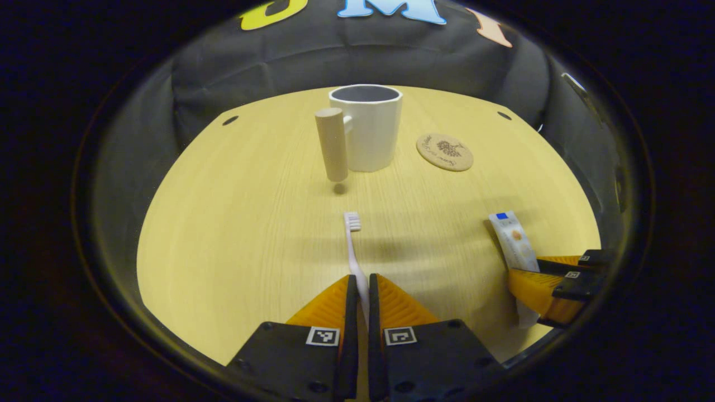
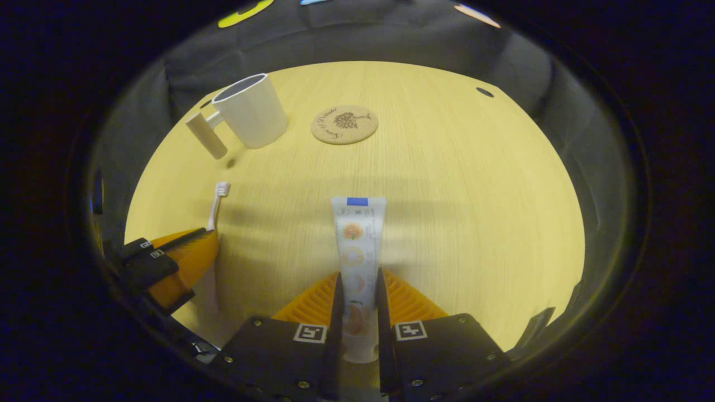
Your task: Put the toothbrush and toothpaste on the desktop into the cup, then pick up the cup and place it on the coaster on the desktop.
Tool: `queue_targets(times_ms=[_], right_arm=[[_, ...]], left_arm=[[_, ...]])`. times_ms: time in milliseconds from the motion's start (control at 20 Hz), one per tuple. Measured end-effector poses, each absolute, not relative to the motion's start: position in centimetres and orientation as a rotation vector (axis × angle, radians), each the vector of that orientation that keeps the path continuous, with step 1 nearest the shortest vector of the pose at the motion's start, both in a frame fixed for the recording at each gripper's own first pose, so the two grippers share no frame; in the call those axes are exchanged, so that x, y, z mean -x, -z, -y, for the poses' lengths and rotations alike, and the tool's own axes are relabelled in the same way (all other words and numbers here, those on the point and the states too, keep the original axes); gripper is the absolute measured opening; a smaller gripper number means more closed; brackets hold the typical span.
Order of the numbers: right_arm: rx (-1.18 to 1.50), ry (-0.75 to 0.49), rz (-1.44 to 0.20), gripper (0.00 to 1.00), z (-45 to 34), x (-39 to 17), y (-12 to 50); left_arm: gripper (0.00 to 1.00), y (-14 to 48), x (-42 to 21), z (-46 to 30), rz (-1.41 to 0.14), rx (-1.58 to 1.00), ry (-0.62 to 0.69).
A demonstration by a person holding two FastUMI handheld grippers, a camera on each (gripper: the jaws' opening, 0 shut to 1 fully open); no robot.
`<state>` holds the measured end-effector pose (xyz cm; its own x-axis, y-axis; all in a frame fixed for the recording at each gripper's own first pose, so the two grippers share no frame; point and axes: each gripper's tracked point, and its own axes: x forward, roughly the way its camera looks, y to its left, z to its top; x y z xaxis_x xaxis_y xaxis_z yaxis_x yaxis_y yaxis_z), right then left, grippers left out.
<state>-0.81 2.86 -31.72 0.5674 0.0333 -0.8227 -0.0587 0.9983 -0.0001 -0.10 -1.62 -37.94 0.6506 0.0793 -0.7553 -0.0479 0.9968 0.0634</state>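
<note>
Left gripper (image 1: 358, 290): clamped on the toothbrush (image 1: 352, 245) handle, bristle head pointing toward the cup (image 1: 368, 128). Right gripper (image 2: 357, 296): clamped on the toothpaste (image 2: 355, 240) tube, flat end forward. Cup stood upright near the desktop's (image 1: 251, 234) far edge, handle toward the left gripper. Coaster (image 1: 444, 152) lay just beside the cup, apart from it. Bare desktop lay between both grippers and the cup.
</note>
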Motion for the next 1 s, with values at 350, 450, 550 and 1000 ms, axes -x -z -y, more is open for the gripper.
queue_targets(times_ms=[350,450,550,1000], right_arm=[[-0.006,-0.056,-0.95,0.07,-2.9,0.5,31.2],[-0.02,-0.062,-0.946,0.08,-3.0,0.4,31.2],[-0.038,-0.069,-0.941,0.07,-3.1,0.4,31.2],[-0.084,-0.078,-0.897,0.07,-3.0,-0.2,29.2]], left_arm=[[0.07,37.9,0.1,1.7,-0.858,-0.035,-0.072],[0.07,37.9,0.0,1.7,-0.854,-0.038,-0.07],[0.07,37.6,-0.4,1.8,-0.845,-0.025,-0.062],[0.07,30.3,-2.1,3.0,-0.709,-0.006,-0.009]])
